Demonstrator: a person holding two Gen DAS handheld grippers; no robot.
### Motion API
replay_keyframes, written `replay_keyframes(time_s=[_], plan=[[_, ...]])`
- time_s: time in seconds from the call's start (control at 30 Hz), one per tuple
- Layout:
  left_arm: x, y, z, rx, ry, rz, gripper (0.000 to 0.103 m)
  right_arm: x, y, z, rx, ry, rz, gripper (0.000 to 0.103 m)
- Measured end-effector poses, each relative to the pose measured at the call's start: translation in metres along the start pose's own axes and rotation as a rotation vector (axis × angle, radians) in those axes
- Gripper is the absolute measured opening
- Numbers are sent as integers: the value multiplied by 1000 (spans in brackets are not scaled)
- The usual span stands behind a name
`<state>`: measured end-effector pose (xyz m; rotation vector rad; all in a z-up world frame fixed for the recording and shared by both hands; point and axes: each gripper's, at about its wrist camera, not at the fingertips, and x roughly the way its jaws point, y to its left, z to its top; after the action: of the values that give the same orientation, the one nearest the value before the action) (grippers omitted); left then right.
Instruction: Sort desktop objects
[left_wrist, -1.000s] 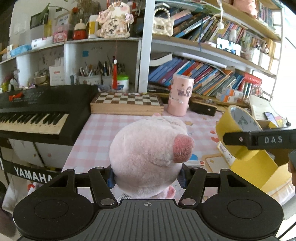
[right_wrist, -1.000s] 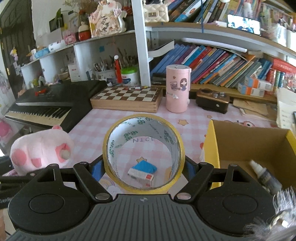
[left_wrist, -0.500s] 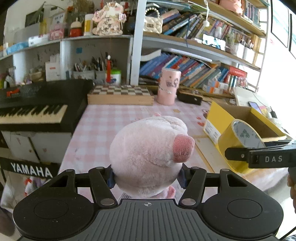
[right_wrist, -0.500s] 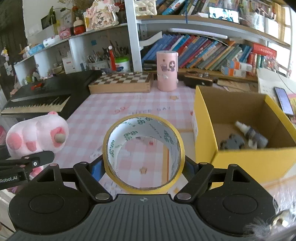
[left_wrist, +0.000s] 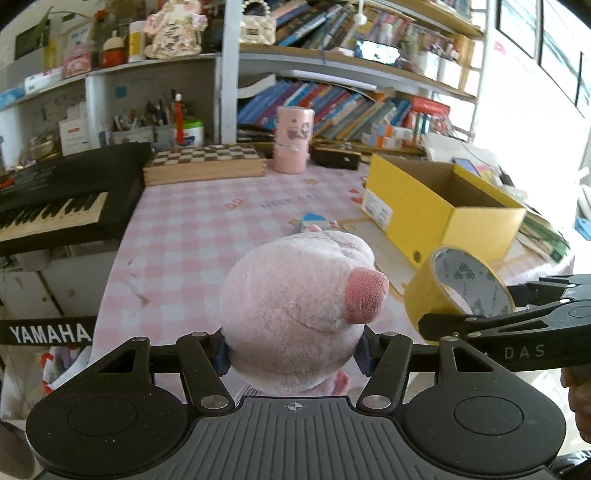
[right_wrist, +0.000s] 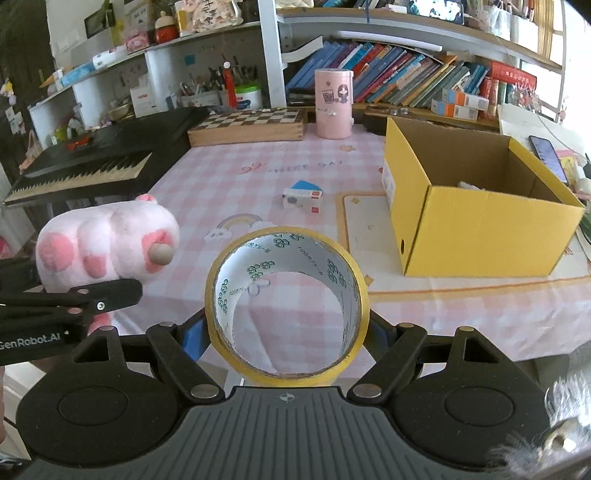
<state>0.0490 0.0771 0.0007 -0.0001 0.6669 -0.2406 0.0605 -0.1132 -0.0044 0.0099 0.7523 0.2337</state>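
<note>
left gripper (left_wrist: 293, 350) squeezes a pink plush pig (left_wrist: 295, 306); right gripper (right_wrist: 286, 336) clamps a yellow tape roll (right_wrist: 286, 306) near the yellow box (right_wrist: 480, 229).

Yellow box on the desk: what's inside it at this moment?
In the right wrist view the yellow box is open-topped, and only a small pale object shows near its back wall. Its front wall hides most of the floor, so any other contents cannot be seen.

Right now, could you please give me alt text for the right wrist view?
The right gripper holds a roll of yellow tape above a pink checked tablecloth. An open yellow box sits right; a pink plush toy left.
</note>
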Motion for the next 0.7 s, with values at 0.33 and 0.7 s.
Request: replay_keyframes(time_s=[0.33,0.7], plan=[[-1,-24,-8,52,19,-83,60,-20,-15,-26,76,32,-65,79],[9,-63,-8,169,34,-223,60,-47,-42,-48,186,32,-178,79]])
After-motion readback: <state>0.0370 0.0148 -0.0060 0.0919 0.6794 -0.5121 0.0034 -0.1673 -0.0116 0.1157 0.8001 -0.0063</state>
